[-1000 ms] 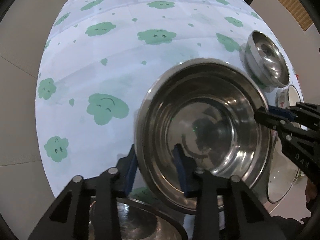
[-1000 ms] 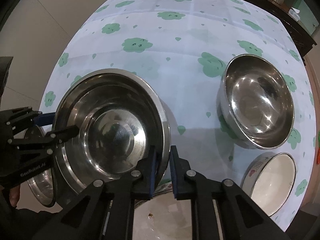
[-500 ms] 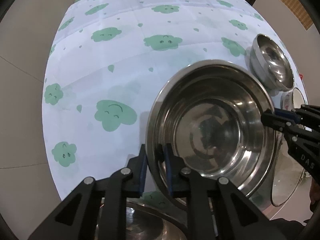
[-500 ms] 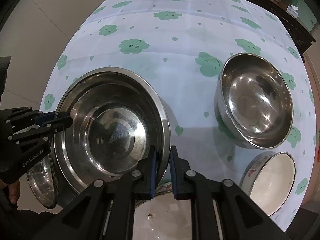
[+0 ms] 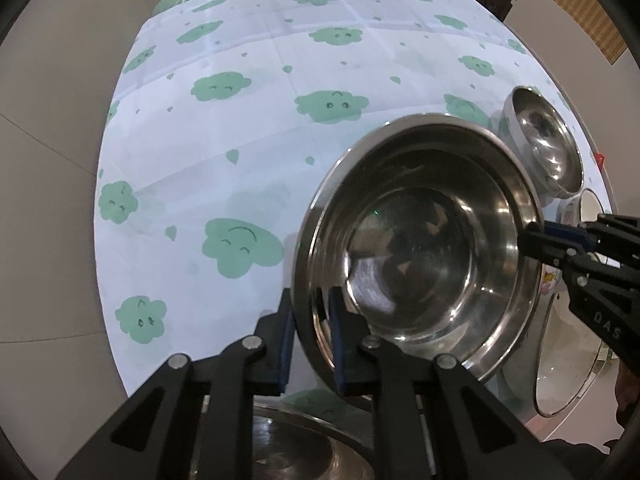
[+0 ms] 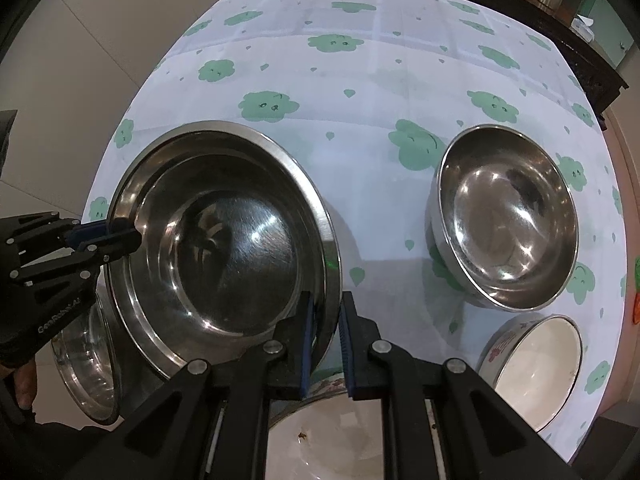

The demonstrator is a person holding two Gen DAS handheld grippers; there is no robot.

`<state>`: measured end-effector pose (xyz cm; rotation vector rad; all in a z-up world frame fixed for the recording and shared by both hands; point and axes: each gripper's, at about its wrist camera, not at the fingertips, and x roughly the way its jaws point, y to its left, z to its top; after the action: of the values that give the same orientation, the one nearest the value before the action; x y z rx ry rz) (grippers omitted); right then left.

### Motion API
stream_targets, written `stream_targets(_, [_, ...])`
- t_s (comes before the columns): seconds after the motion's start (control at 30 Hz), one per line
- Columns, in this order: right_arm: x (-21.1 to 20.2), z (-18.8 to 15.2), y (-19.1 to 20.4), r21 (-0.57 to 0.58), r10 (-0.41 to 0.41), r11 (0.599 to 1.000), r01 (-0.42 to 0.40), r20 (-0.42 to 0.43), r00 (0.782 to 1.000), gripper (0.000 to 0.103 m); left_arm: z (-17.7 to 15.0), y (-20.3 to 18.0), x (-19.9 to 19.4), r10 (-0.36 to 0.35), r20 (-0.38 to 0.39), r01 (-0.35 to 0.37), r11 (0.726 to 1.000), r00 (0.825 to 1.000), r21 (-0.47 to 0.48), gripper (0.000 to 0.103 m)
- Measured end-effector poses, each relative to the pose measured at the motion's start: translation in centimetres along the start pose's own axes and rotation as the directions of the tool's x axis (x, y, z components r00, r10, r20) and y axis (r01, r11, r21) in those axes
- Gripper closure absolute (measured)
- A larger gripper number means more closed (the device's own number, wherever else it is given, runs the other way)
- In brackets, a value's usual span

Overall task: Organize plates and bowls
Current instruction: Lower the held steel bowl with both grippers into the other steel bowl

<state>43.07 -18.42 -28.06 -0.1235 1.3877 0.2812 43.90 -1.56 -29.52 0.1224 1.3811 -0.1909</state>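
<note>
Both claws, left claw (image 5: 310, 332) and right claw (image 6: 325, 338), clench opposite rims of the large steel bowl (image 6: 224, 240), seemingly lifted over the bench (image 6: 360, 92); the smaller steel bowl (image 6: 506, 216) and white bowl (image 6: 536, 364) remain unstacked.

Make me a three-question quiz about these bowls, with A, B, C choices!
1. Where does the left hand-held gripper grip the big steel bowl?
A. its rim
B. its underside
C. nowhere

2. What colour are the clouds on the tablecloth?
A. red
B. green
C. yellow

3. How is the right hand-held gripper?
A. wide open
B. out of view
C. shut on the bowl's rim

Answers: 1 A, its pads sit on either side of the rim. 2 B, every cloud is green. 3 C, its pads pinch the opposite edge.
</note>
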Motion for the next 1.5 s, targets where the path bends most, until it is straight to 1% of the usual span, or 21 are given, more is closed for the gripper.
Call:
stream_targets(0.57, [-1.2,0.6,0.8,-0.006,-0.007,1.000,0.007,0.015,1.000,0.089,-0.1,0.8,-1.2,-0.004,0.020,0.004,1.000,1.000,-0.004,0.090])
stream_targets(1.13, [-4.0,0.6,1.9,-0.023,-0.018,1.000,0.019,0.061,0.998,0.089,-0.7,1.6,-4.6,0.007,0.085,-0.006,1.000,0.996,-0.007,0.090])
stream_targets(1.5, [-5.1,0.2,2.3,-0.033,-0.015,0.999,0.018,0.080,0.997,0.089,-1.3,1.7,-5.8,0.019,0.105,-0.017,1.000,0.994,-0.014,0.090])
